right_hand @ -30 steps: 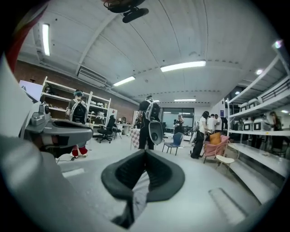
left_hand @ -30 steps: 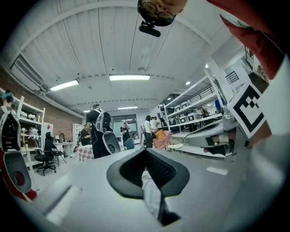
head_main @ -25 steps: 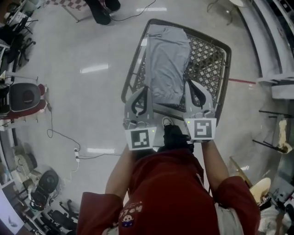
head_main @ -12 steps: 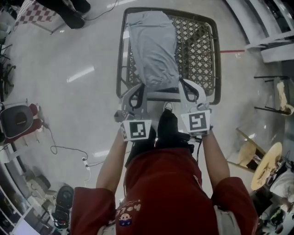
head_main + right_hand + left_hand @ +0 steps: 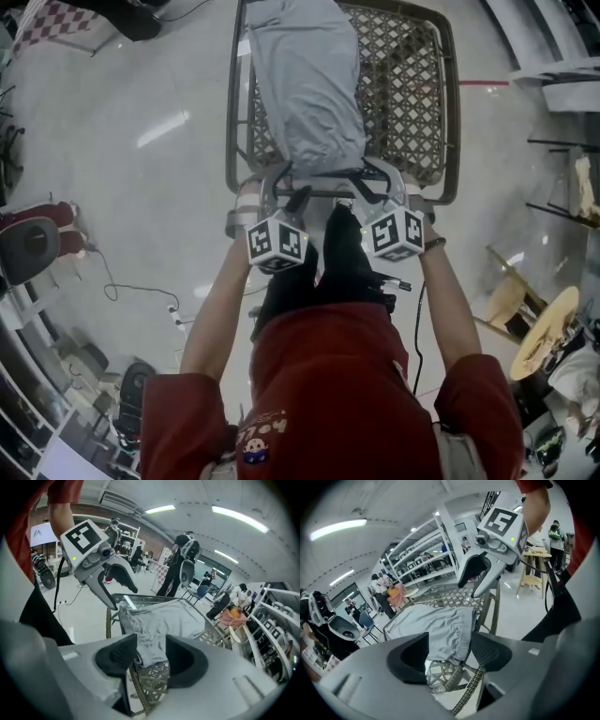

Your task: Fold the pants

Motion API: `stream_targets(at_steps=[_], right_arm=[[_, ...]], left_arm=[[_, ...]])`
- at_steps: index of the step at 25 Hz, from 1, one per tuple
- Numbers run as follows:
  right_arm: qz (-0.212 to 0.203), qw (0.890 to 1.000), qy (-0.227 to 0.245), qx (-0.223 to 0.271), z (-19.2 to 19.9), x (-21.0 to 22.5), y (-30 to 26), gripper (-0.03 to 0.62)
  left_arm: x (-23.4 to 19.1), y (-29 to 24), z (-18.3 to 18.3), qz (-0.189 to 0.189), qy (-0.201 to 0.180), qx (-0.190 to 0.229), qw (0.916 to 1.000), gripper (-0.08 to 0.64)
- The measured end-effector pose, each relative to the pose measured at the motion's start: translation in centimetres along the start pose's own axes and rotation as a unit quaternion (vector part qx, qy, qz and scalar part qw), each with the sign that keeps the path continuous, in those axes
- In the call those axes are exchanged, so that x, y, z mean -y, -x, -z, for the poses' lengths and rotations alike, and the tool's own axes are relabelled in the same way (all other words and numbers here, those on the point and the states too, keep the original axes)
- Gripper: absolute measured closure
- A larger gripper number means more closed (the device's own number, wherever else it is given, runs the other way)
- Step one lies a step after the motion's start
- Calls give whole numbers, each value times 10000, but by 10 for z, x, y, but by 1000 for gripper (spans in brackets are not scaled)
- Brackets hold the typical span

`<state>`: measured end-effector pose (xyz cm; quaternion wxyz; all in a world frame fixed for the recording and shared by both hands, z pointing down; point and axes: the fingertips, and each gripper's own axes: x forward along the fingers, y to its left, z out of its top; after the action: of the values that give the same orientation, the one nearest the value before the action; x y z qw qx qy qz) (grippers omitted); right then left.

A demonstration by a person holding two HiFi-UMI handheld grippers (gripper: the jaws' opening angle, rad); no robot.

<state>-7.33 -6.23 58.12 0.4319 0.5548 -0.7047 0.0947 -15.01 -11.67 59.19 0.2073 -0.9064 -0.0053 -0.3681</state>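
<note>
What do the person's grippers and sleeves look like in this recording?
The left gripper and right gripper are light grey with black-padded fingers; each bears a white cube of black square markers. A black cable trails the right. Short red sleeves.

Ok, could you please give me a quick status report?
Left gripper and right gripper: jaws just opening, pants' near edge between them, not pinched. Pants lie flat on wicker table. Nothing in the way.

The pants (image 5: 309, 84) run off the far edge of the head view, so their far end is cut off — likewise the far rim of the lattice table (image 5: 453, 103). The person's dark legs (image 5: 328, 272) hide the near floor (image 5: 141, 187) beneath them. The far people (image 5: 378, 587) in the left gripper view are too small to tell apart.
</note>
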Motion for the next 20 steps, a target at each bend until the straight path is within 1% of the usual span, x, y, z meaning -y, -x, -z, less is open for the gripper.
stream_targets(at_steps=[3, 6, 9, 12, 15, 17, 20], right_arm=[[-440, 9984, 261, -251, 19, -13, -16, 381], [-791, 9944, 543, -450, 32, -24, -30, 367], [-1031, 9910, 676, -529, 40, -28, -43, 364], [-1283, 9874, 765, -519, 44, -29, -52, 364], [-1661, 9822, 722, -506, 53, -40, -55, 364], [-1906, 9776, 717, -537, 59, -47, -59, 364], [-2192, 9689, 902, -713, 69, -48, -69, 364]], left_arm=[[13, -17, 14, 409, -204, -364, 9983, 244], [22, -31, 28, 718, -349, -680, 9945, 229], [27, -42, 38, 975, -533, -913, 9896, 229], [31, -52, 46, 1247, -611, -1072, 9845, 229], [46, -56, 57, 1647, -642, -1232, 9765, 229], [51, -58, 62, 1882, -701, -1255, 9715, 230], [46, -63, 62, 2114, -701, -1283, 9664, 229]])
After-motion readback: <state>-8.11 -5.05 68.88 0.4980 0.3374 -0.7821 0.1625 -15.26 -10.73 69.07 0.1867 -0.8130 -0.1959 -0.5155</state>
